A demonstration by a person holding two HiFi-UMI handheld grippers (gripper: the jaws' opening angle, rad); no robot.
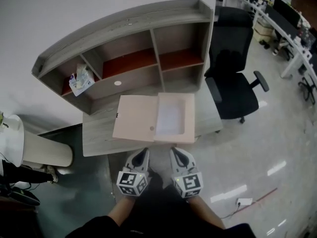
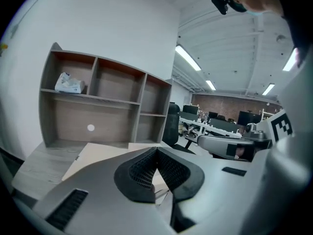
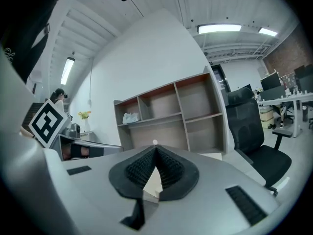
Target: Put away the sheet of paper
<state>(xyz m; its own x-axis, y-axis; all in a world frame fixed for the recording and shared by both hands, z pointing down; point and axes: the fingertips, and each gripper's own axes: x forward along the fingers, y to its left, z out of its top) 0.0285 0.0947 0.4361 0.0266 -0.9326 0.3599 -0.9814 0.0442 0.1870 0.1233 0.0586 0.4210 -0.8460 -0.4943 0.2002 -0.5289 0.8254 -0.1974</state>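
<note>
1. The sheet of paper (image 1: 171,117) is lying flat inside the right half of an open beige file box (image 1: 136,118). It shows up white against the tan tray, and the box's lid is flopped open to the left.
2. The box sits on the grey wood desk (image 1: 96,135), close to the front edge. It's right in front of the shelf unit (image 1: 124,24) standing at the back of the desk.
3. The left gripper (image 1: 144,152) has its jaws pressed together with nothing between them. It's hanging just off the desk's front edge, pointing at the lid half of the box and not touching it.
4. The right gripper (image 1: 174,151) is the same deal, jaws closed on nothing. It's just beside the left one, aimed at the half of the box with the paper in it.
5. In the shelf unit's left cubby there's a crumpled white packet (image 1: 80,81). Can't tell what it actually is.
6. A black office chair (image 1: 233,83) is parked to the right of the desk, up beside the shelf unit.
7. On the floor to the left of the desk there's a pale ribbed cylinder (image 1: 47,150).
</note>
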